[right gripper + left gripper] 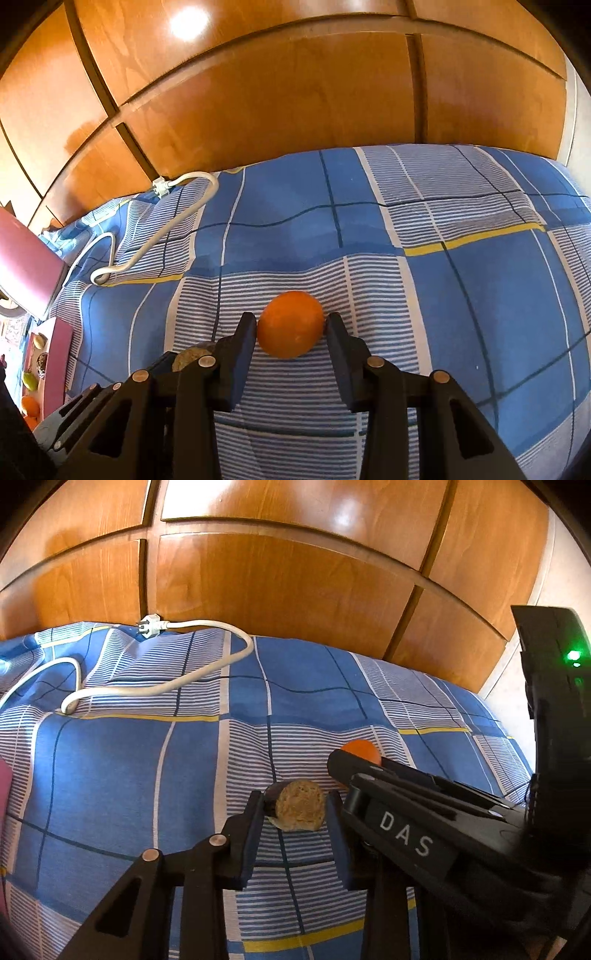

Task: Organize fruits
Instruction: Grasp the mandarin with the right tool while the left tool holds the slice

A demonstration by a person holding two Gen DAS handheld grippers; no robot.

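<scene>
A brown rough-skinned fruit (300,805) sits between the tips of my left gripper (296,805), whose fingers close on both its sides just above the bedspread. An orange (290,324) is held between the tips of my right gripper (291,325), both pads touching its sides. In the left wrist view the orange (360,750) peeks out behind the right gripper's black body (424,812), just right of the brown fruit. The brown fruit shows in the right wrist view (192,355) behind the left finger.
A blue checked bedspread (147,775) covers the bed. A white power cable with plug (207,664) lies at the back left. Wooden cabinet doors (277,572) stand behind. A pink box (26,258) and a pink tray (55,365) holding several fruits sit at the far left.
</scene>
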